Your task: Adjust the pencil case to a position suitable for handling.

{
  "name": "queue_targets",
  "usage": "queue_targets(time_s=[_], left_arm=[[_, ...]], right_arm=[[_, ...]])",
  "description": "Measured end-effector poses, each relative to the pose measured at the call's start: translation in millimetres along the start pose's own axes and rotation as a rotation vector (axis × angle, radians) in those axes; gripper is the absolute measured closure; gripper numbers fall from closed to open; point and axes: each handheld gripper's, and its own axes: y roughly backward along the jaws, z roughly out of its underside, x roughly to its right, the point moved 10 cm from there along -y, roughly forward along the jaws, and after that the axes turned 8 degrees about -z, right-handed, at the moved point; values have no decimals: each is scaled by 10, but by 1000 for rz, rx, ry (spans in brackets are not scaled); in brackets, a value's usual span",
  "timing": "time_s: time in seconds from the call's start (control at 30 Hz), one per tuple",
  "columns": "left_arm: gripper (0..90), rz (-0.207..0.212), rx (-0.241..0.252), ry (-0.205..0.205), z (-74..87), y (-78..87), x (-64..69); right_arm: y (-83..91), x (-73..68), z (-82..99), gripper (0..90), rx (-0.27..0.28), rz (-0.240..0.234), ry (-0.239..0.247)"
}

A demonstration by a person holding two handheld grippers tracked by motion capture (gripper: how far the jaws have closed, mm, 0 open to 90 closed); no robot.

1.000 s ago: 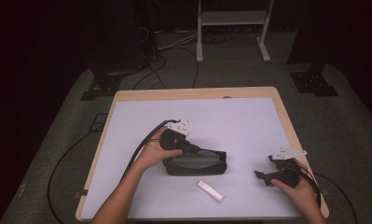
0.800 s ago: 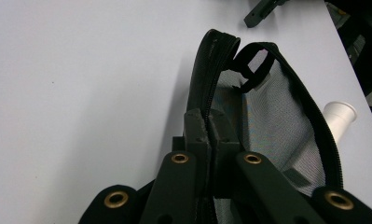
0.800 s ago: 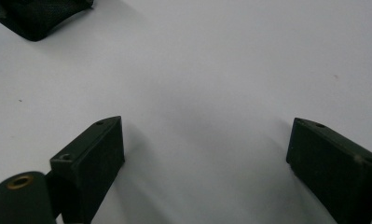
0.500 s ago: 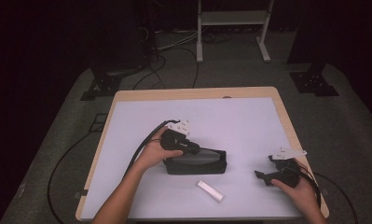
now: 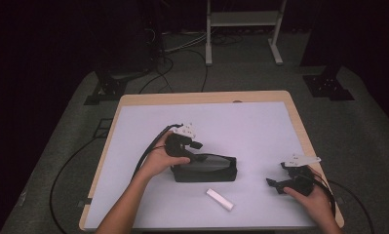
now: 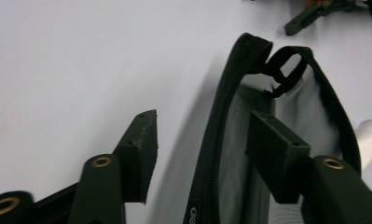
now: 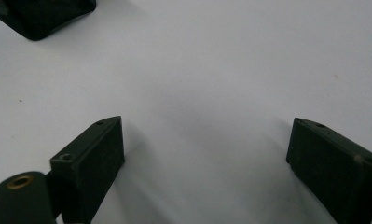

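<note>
Jaws of my left gripper [image 6: 200, 158] have just been opening and now straddle the rim of the black pouch [image 5: 205, 168] mid-bench without pressing it, so I judge it released, while my right gripper [image 7: 204, 156] rests spread, empty.

The pouch [image 6: 230, 154] is matt black cloth with a grey lining and a zip. The surface [image 5: 241, 122] is smooth, matt white, with a wood edge.
</note>
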Motion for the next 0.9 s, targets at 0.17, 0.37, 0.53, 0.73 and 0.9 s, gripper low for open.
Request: queue_targets(time_s=[0.17, 0.37, 0.53, 0.73, 0.9], left_arm=[[333, -44, -12, 34, 28, 95, -42], [273, -85, -11, 73, 64, 211, -69], [256, -127, 2, 105, 108, 333, -101], [214, -162, 6, 138, 217, 485, -111], [161, -192, 21, 173, 295, 602, -113]], right_arm=[[0, 0, 0, 102, 0, 0, 0], [0, 0, 0, 102, 0, 0, 0], [0, 0, 0, 102, 0, 0, 0], [1, 1, 0, 102, -1, 1, 1], [1, 0, 1, 102, -1, 0, 0]])
